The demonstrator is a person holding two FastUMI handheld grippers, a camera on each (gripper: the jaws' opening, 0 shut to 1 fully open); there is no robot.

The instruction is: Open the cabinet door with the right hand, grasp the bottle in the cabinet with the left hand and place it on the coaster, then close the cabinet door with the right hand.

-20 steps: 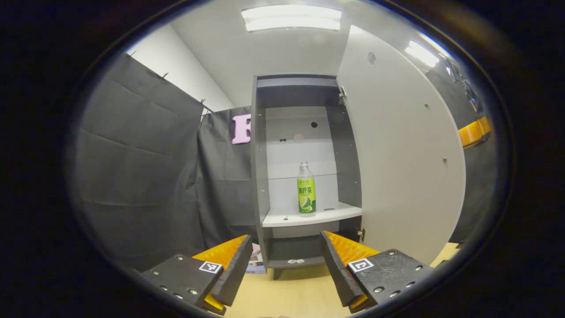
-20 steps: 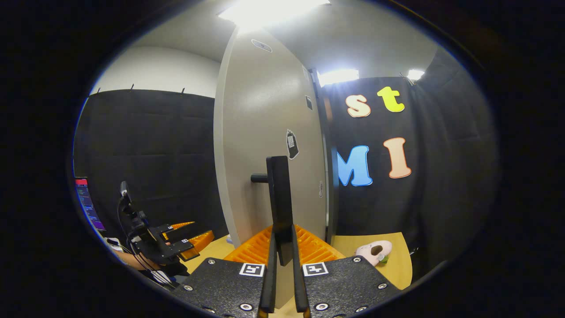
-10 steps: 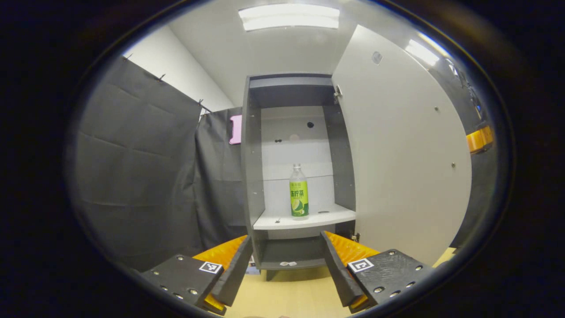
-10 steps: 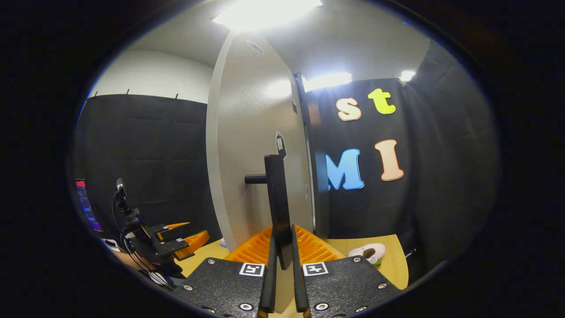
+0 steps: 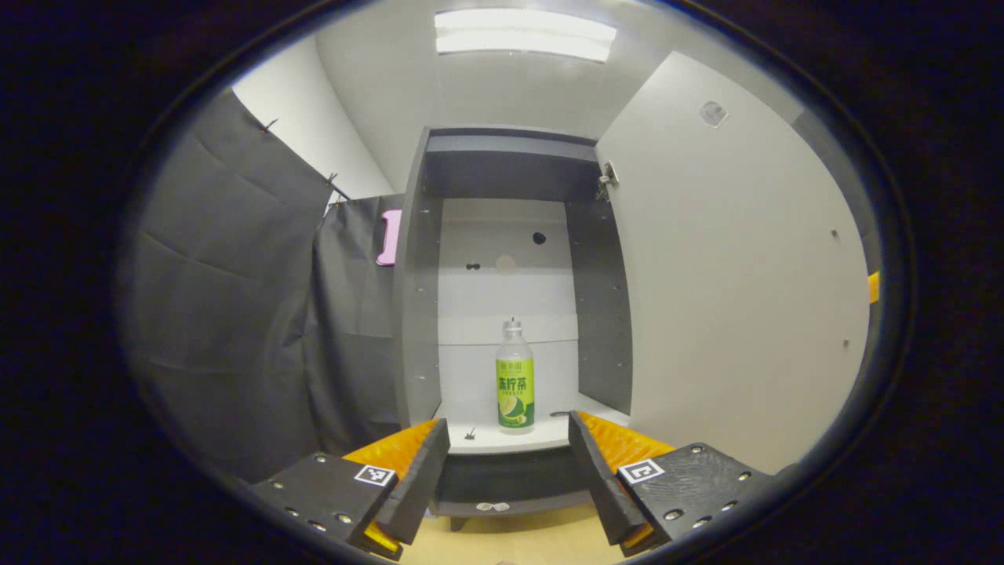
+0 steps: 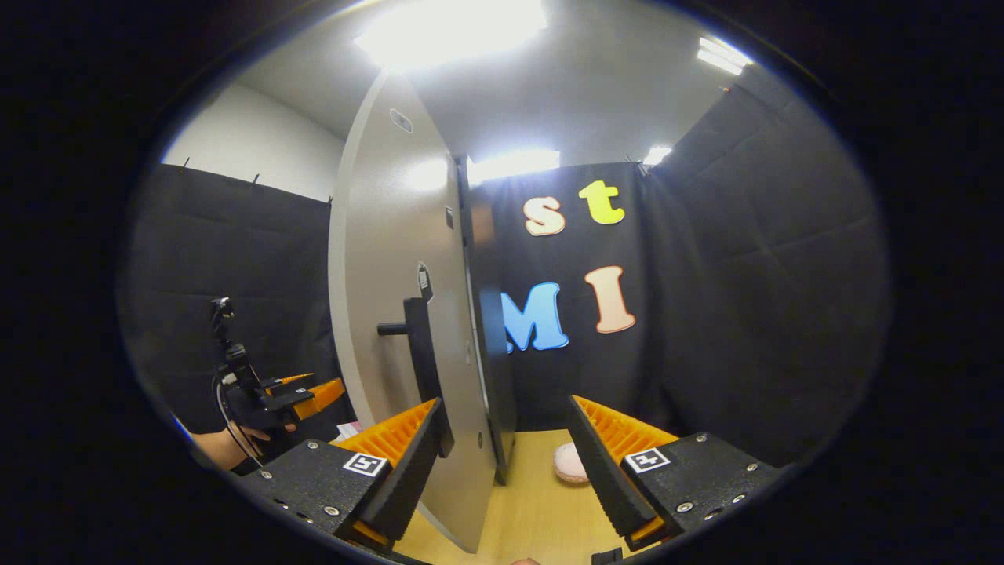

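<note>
Just let go of the handle (image 6: pixel 416 345), so my right gripper (image 6: pixel 502 463) now has its fingers spread with nothing between them, and the door (image 5: pixel 737 298) stands wide open. Step one looks done to me. Left gripper (image 5: pixel 508 479) has moved closer, fingers open and empty, lined up on the bottle (image 5: pixel 514 386) standing upright on the shelf (image 5: pixel 510 436). Can't spot the coaster for sure; that pale thing on the desk (image 6: pixel 533 510) is half hidden.
</note>
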